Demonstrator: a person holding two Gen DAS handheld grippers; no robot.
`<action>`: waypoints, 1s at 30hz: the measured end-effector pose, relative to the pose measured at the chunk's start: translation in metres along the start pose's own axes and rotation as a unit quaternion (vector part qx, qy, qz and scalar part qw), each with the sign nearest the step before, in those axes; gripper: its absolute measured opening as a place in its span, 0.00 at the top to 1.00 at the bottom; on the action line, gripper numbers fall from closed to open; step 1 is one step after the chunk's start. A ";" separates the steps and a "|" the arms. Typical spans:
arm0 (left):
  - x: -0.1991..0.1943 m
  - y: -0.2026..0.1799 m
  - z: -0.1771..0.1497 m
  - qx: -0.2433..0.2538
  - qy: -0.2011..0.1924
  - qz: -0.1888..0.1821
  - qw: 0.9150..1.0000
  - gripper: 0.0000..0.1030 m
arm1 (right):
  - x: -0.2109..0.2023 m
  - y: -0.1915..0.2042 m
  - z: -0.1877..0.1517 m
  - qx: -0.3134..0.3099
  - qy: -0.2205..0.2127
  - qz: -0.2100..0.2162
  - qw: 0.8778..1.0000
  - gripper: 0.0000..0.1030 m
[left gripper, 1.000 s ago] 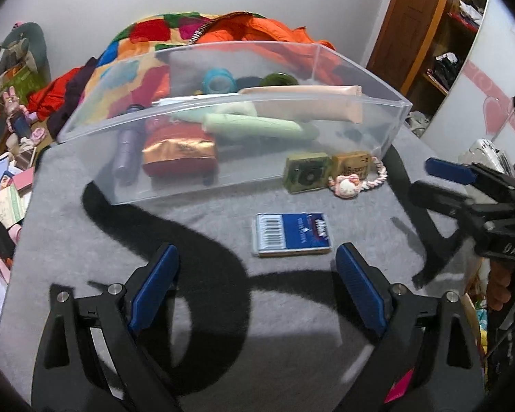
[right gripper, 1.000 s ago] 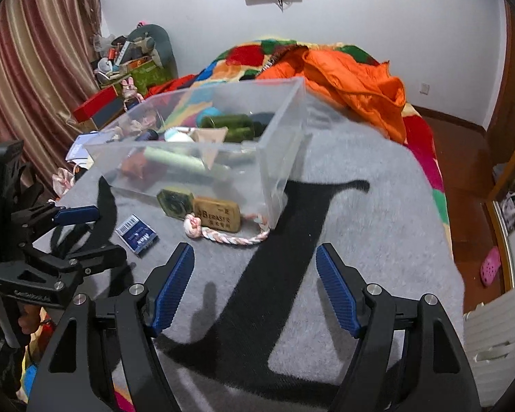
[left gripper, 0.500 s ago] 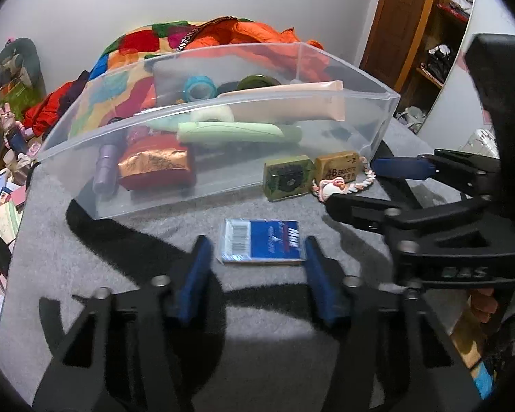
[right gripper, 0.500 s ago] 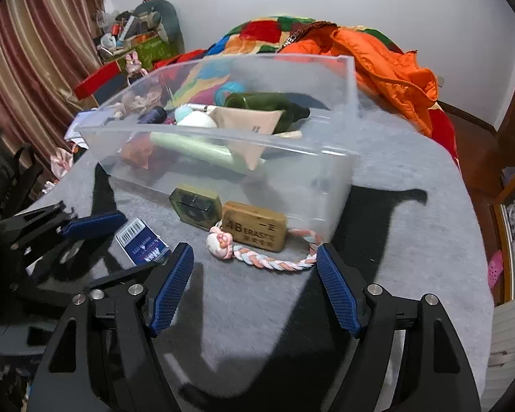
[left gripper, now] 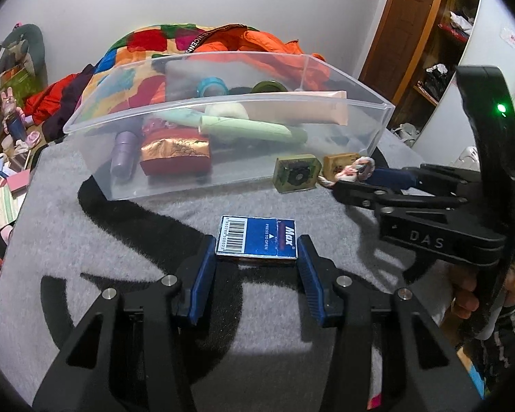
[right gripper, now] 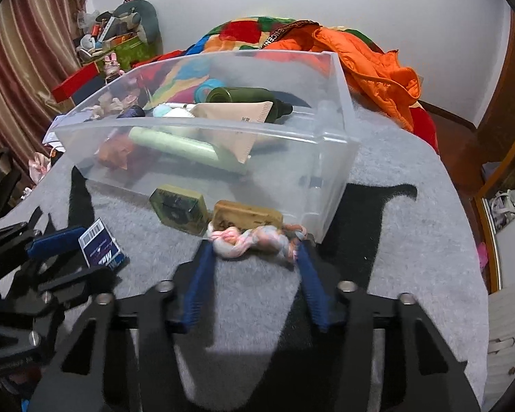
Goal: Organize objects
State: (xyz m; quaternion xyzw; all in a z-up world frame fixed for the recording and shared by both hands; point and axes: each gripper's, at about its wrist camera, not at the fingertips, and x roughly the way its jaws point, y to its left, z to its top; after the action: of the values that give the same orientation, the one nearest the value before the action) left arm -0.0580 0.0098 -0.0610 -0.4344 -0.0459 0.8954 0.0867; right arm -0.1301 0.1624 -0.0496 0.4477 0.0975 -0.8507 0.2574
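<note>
Jaws of the left gripper (left gripper: 256,252) press both ends of the flat blue staple box (left gripper: 256,239) on grey felt; the right gripper (right gripper: 254,252) pinches a braided rope toy (right gripper: 254,242). Beyond, the clear plastic bin (right gripper: 202,129) holds tubes, a green bottle (right gripper: 247,98) and tape rolls.

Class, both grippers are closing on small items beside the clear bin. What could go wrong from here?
The left gripper holds only the near edge of the blue staple box, so it may slip or tip when lifted. The right gripper pinches a soft braided rope that touches the eraser and could drag it.
</note>
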 end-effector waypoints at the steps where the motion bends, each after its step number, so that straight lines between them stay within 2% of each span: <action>1: -0.001 0.001 0.000 -0.002 -0.001 0.000 1.000 0.54 | -0.001 -0.001 -0.001 0.001 -0.001 0.003 1.000 0.67; 2: -0.002 0.001 0.000 -0.003 -0.001 0.001 1.000 0.54 | -0.003 -0.002 -0.002 0.004 -0.003 0.008 1.000 0.71; 3: -0.003 0.002 0.000 -0.004 -0.002 0.002 1.000 0.54 | -0.005 -0.005 -0.003 0.009 -0.006 0.016 1.000 0.79; 8: -0.006 0.002 0.002 -0.008 -0.004 0.003 1.000 0.54 | -0.017 -0.012 -0.012 0.020 -0.018 0.034 0.999 0.92; 12: -0.010 0.000 0.004 -0.005 -0.008 0.004 1.000 0.54 | -0.030 -0.014 -0.017 0.019 -0.029 0.040 0.999 0.92; 21: -0.019 -0.005 0.007 0.003 -0.018 0.006 1.000 0.54 | -0.053 -0.007 -0.017 -0.018 -0.058 0.019 0.998 0.91; 22: -0.019 -0.005 0.007 0.004 -0.018 0.006 1.000 0.54 | -0.053 -0.003 -0.016 -0.028 -0.058 0.017 0.998 0.90; 23: -0.020 -0.004 0.007 0.004 -0.018 0.005 1.000 0.54 | -0.052 0.000 -0.015 -0.036 -0.056 0.016 0.998 0.81; 24: -0.020 -0.004 0.006 0.004 -0.017 0.005 1.000 0.54 | -0.050 0.003 -0.014 -0.044 -0.055 0.014 0.997 0.65; 26: -0.020 -0.002 0.005 0.003 -0.015 0.005 1.000 0.54 | -0.045 0.009 -0.013 -0.064 -0.058 0.005 0.996 0.49; 30: -0.020 0.001 0.002 -0.002 -0.012 0.004 1.000 0.54 | -0.025 0.010 -0.010 -0.088 -0.038 -0.018 0.995 0.50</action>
State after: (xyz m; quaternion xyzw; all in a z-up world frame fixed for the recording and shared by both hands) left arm -0.0470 0.0046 -0.0445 -0.4241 -0.0468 0.9007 0.0813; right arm -0.1059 0.1669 -0.0344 0.3884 0.1702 -0.8601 0.2837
